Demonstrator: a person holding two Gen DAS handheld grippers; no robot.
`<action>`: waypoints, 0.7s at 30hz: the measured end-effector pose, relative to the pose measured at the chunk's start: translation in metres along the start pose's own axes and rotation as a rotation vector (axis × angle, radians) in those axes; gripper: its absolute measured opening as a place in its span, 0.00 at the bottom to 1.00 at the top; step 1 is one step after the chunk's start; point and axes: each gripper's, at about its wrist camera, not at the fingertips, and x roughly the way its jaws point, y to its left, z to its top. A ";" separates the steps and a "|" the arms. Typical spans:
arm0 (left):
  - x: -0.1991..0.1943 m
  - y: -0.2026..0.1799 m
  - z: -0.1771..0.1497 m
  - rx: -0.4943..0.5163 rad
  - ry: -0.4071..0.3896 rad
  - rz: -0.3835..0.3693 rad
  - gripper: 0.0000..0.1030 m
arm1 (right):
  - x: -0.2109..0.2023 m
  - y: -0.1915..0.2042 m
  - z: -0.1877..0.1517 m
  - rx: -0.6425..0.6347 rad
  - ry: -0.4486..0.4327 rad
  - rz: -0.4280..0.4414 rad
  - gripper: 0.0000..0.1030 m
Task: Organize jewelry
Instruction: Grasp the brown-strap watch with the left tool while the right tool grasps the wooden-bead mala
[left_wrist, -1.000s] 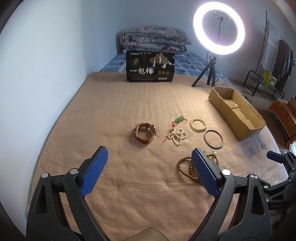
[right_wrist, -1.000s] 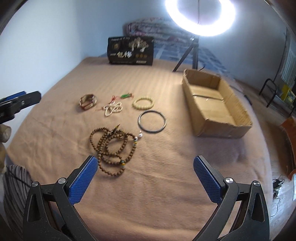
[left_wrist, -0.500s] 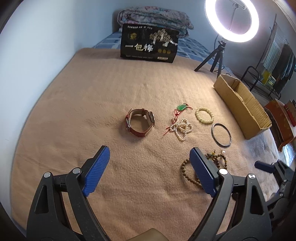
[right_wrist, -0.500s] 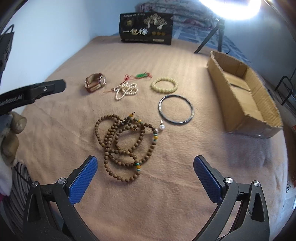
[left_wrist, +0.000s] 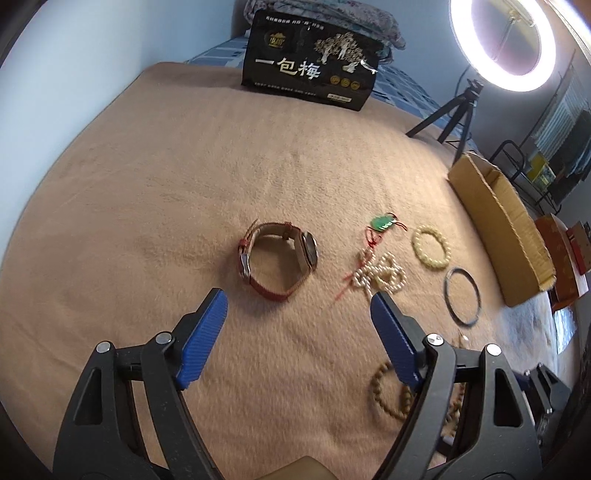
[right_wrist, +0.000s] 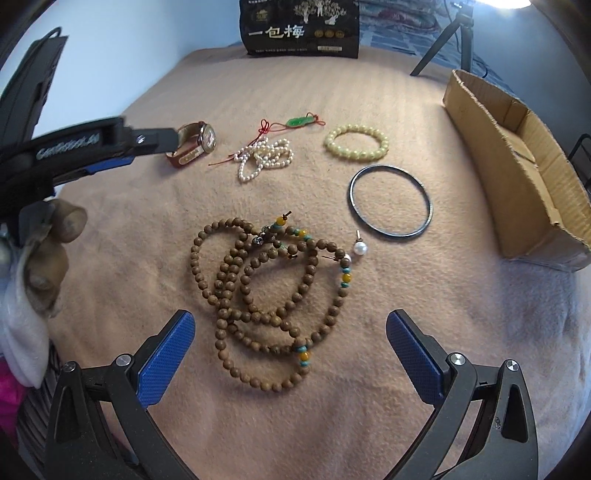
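A bed (left_wrist: 155, 192) covered with a fuzzy tan blanket (right_wrist: 229, 88) carries all the jewelry. At 12 o'clock stands a glossy black bag (left_wrist: 310, 74) with white characters, and at 1 o'clock a glowing ring light (left_wrist: 502, 40) stands on a thin tripod. A long cardboard box (right_wrist: 517, 173), open on top, with rough torn edges, lies at 3 o'clock.

In the left wrist view, the left hand-held gripper (left_wrist: 299, 308) is released; its jaws have just been closing a little, and nothing is between the ribbed blue pads (left_wrist: 205, 332). Just beyond it, at 12 o'clock, lies the watch (left_wrist: 279, 262), on its side, with a red strap curved into a loop and a round metal case.

In the right wrist view, the right hand-held gripper (right_wrist: 290, 334) is also released, with wide jaws. The wooden beads (right_wrist: 266, 299), a long string of small round brown balls with some yellow and turquoise ones, lie in tangled loops on the blanket, partly between its pads but not touched. Farther, at 1 o'clock, lies a thin dark bangle (right_wrist: 389, 201), a smooth flat circle. Behind it rests a pale bracelet (right_wrist: 356, 142) of yellowish round beads. At 11 o'clock a pearl string (right_wrist: 264, 157) is bunched up, joined with a red cord and a green pendant (right_wrist: 301, 120).
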 end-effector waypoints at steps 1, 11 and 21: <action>0.004 0.000 0.002 -0.001 0.002 0.011 0.80 | 0.002 0.000 0.001 0.000 0.005 0.002 1.00; 0.033 0.011 0.016 -0.043 0.009 0.096 0.80 | 0.020 0.006 0.009 0.007 0.038 0.006 1.00; 0.053 0.019 0.025 -0.066 0.044 0.082 0.80 | 0.039 0.013 0.032 0.050 0.073 -0.004 1.00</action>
